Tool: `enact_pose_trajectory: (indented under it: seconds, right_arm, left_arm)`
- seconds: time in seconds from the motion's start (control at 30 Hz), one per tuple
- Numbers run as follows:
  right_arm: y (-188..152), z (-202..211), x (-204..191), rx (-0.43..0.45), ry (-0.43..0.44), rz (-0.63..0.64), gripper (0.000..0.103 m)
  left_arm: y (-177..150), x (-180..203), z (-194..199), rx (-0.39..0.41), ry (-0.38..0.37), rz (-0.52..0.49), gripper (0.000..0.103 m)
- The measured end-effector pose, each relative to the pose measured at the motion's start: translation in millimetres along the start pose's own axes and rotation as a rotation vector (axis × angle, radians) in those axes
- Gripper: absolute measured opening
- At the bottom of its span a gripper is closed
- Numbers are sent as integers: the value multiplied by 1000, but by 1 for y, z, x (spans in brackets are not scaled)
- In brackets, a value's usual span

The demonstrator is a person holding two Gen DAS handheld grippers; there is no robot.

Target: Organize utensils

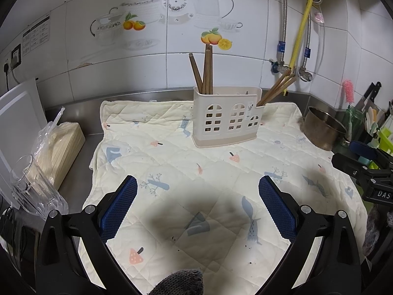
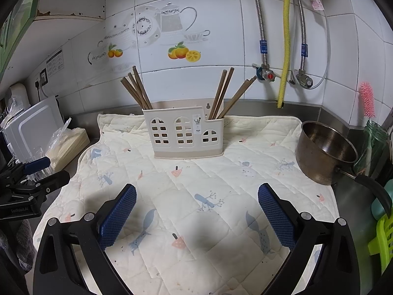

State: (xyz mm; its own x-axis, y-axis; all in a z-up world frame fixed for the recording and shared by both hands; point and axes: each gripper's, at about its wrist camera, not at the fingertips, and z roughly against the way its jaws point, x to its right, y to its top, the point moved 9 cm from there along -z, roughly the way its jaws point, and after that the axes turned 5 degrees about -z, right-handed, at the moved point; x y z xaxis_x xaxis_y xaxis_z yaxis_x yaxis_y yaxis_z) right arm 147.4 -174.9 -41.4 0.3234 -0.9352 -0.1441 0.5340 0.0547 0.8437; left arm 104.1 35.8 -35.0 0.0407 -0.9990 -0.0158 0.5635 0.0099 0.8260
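Observation:
A cream utensil holder [image 1: 227,118] [image 2: 184,132] with window cut-outs stands upright at the far middle of a quilted mat [image 1: 208,172] [image 2: 186,196]. Brown chopsticks stand in its left compartment [image 1: 206,71] [image 2: 137,91] and lean right out of its low right compartment [image 1: 276,91] [image 2: 226,93]. My left gripper [image 1: 197,184] is open and empty above the near mat. My right gripper [image 2: 196,191] is open and empty, also above the near mat. Each gripper shows at the other view's edge, the right one [image 1: 368,172] and the left one [image 2: 27,182].
A metal pot [image 1: 324,127] [image 2: 326,152] stands at the mat's right edge. A clear glass [image 1: 32,186], a bag of disposable chopsticks [image 1: 61,145] [image 2: 68,145] and a white board [image 1: 17,123] are on the left. Knives and jars [image 1: 363,115] stand far right. Hoses and valves [image 2: 285,73] hang on the tiled wall.

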Motion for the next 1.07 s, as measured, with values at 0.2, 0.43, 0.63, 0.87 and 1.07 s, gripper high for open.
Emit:
enact_pose_trajectory:
  seconds: [0.2, 0.43, 0.63, 0.87, 1.07]
  right_arm:
    - [-1, 0, 0, 0, 0, 0, 96]
    - [0, -3, -2, -4, 2, 6, 96]
    - [0, -4, -2, -5, 1, 4, 96]
    - [-1, -5, -1, -7, -1, 2, 96]
    - [-3, -7, -1, -11, 0, 1, 96]
  left_arm:
    - [-1, -1, -1, -4, 1, -1, 98]
    - [-2, -1, -3, -6, -2, -3, 98]
    - [-1, -1, -3, 1, 1, 2, 98]
    - [-4, 0, -5, -10, 5, -7, 98]
    - [-6, 0, -6, -17, 7, -6, 98]
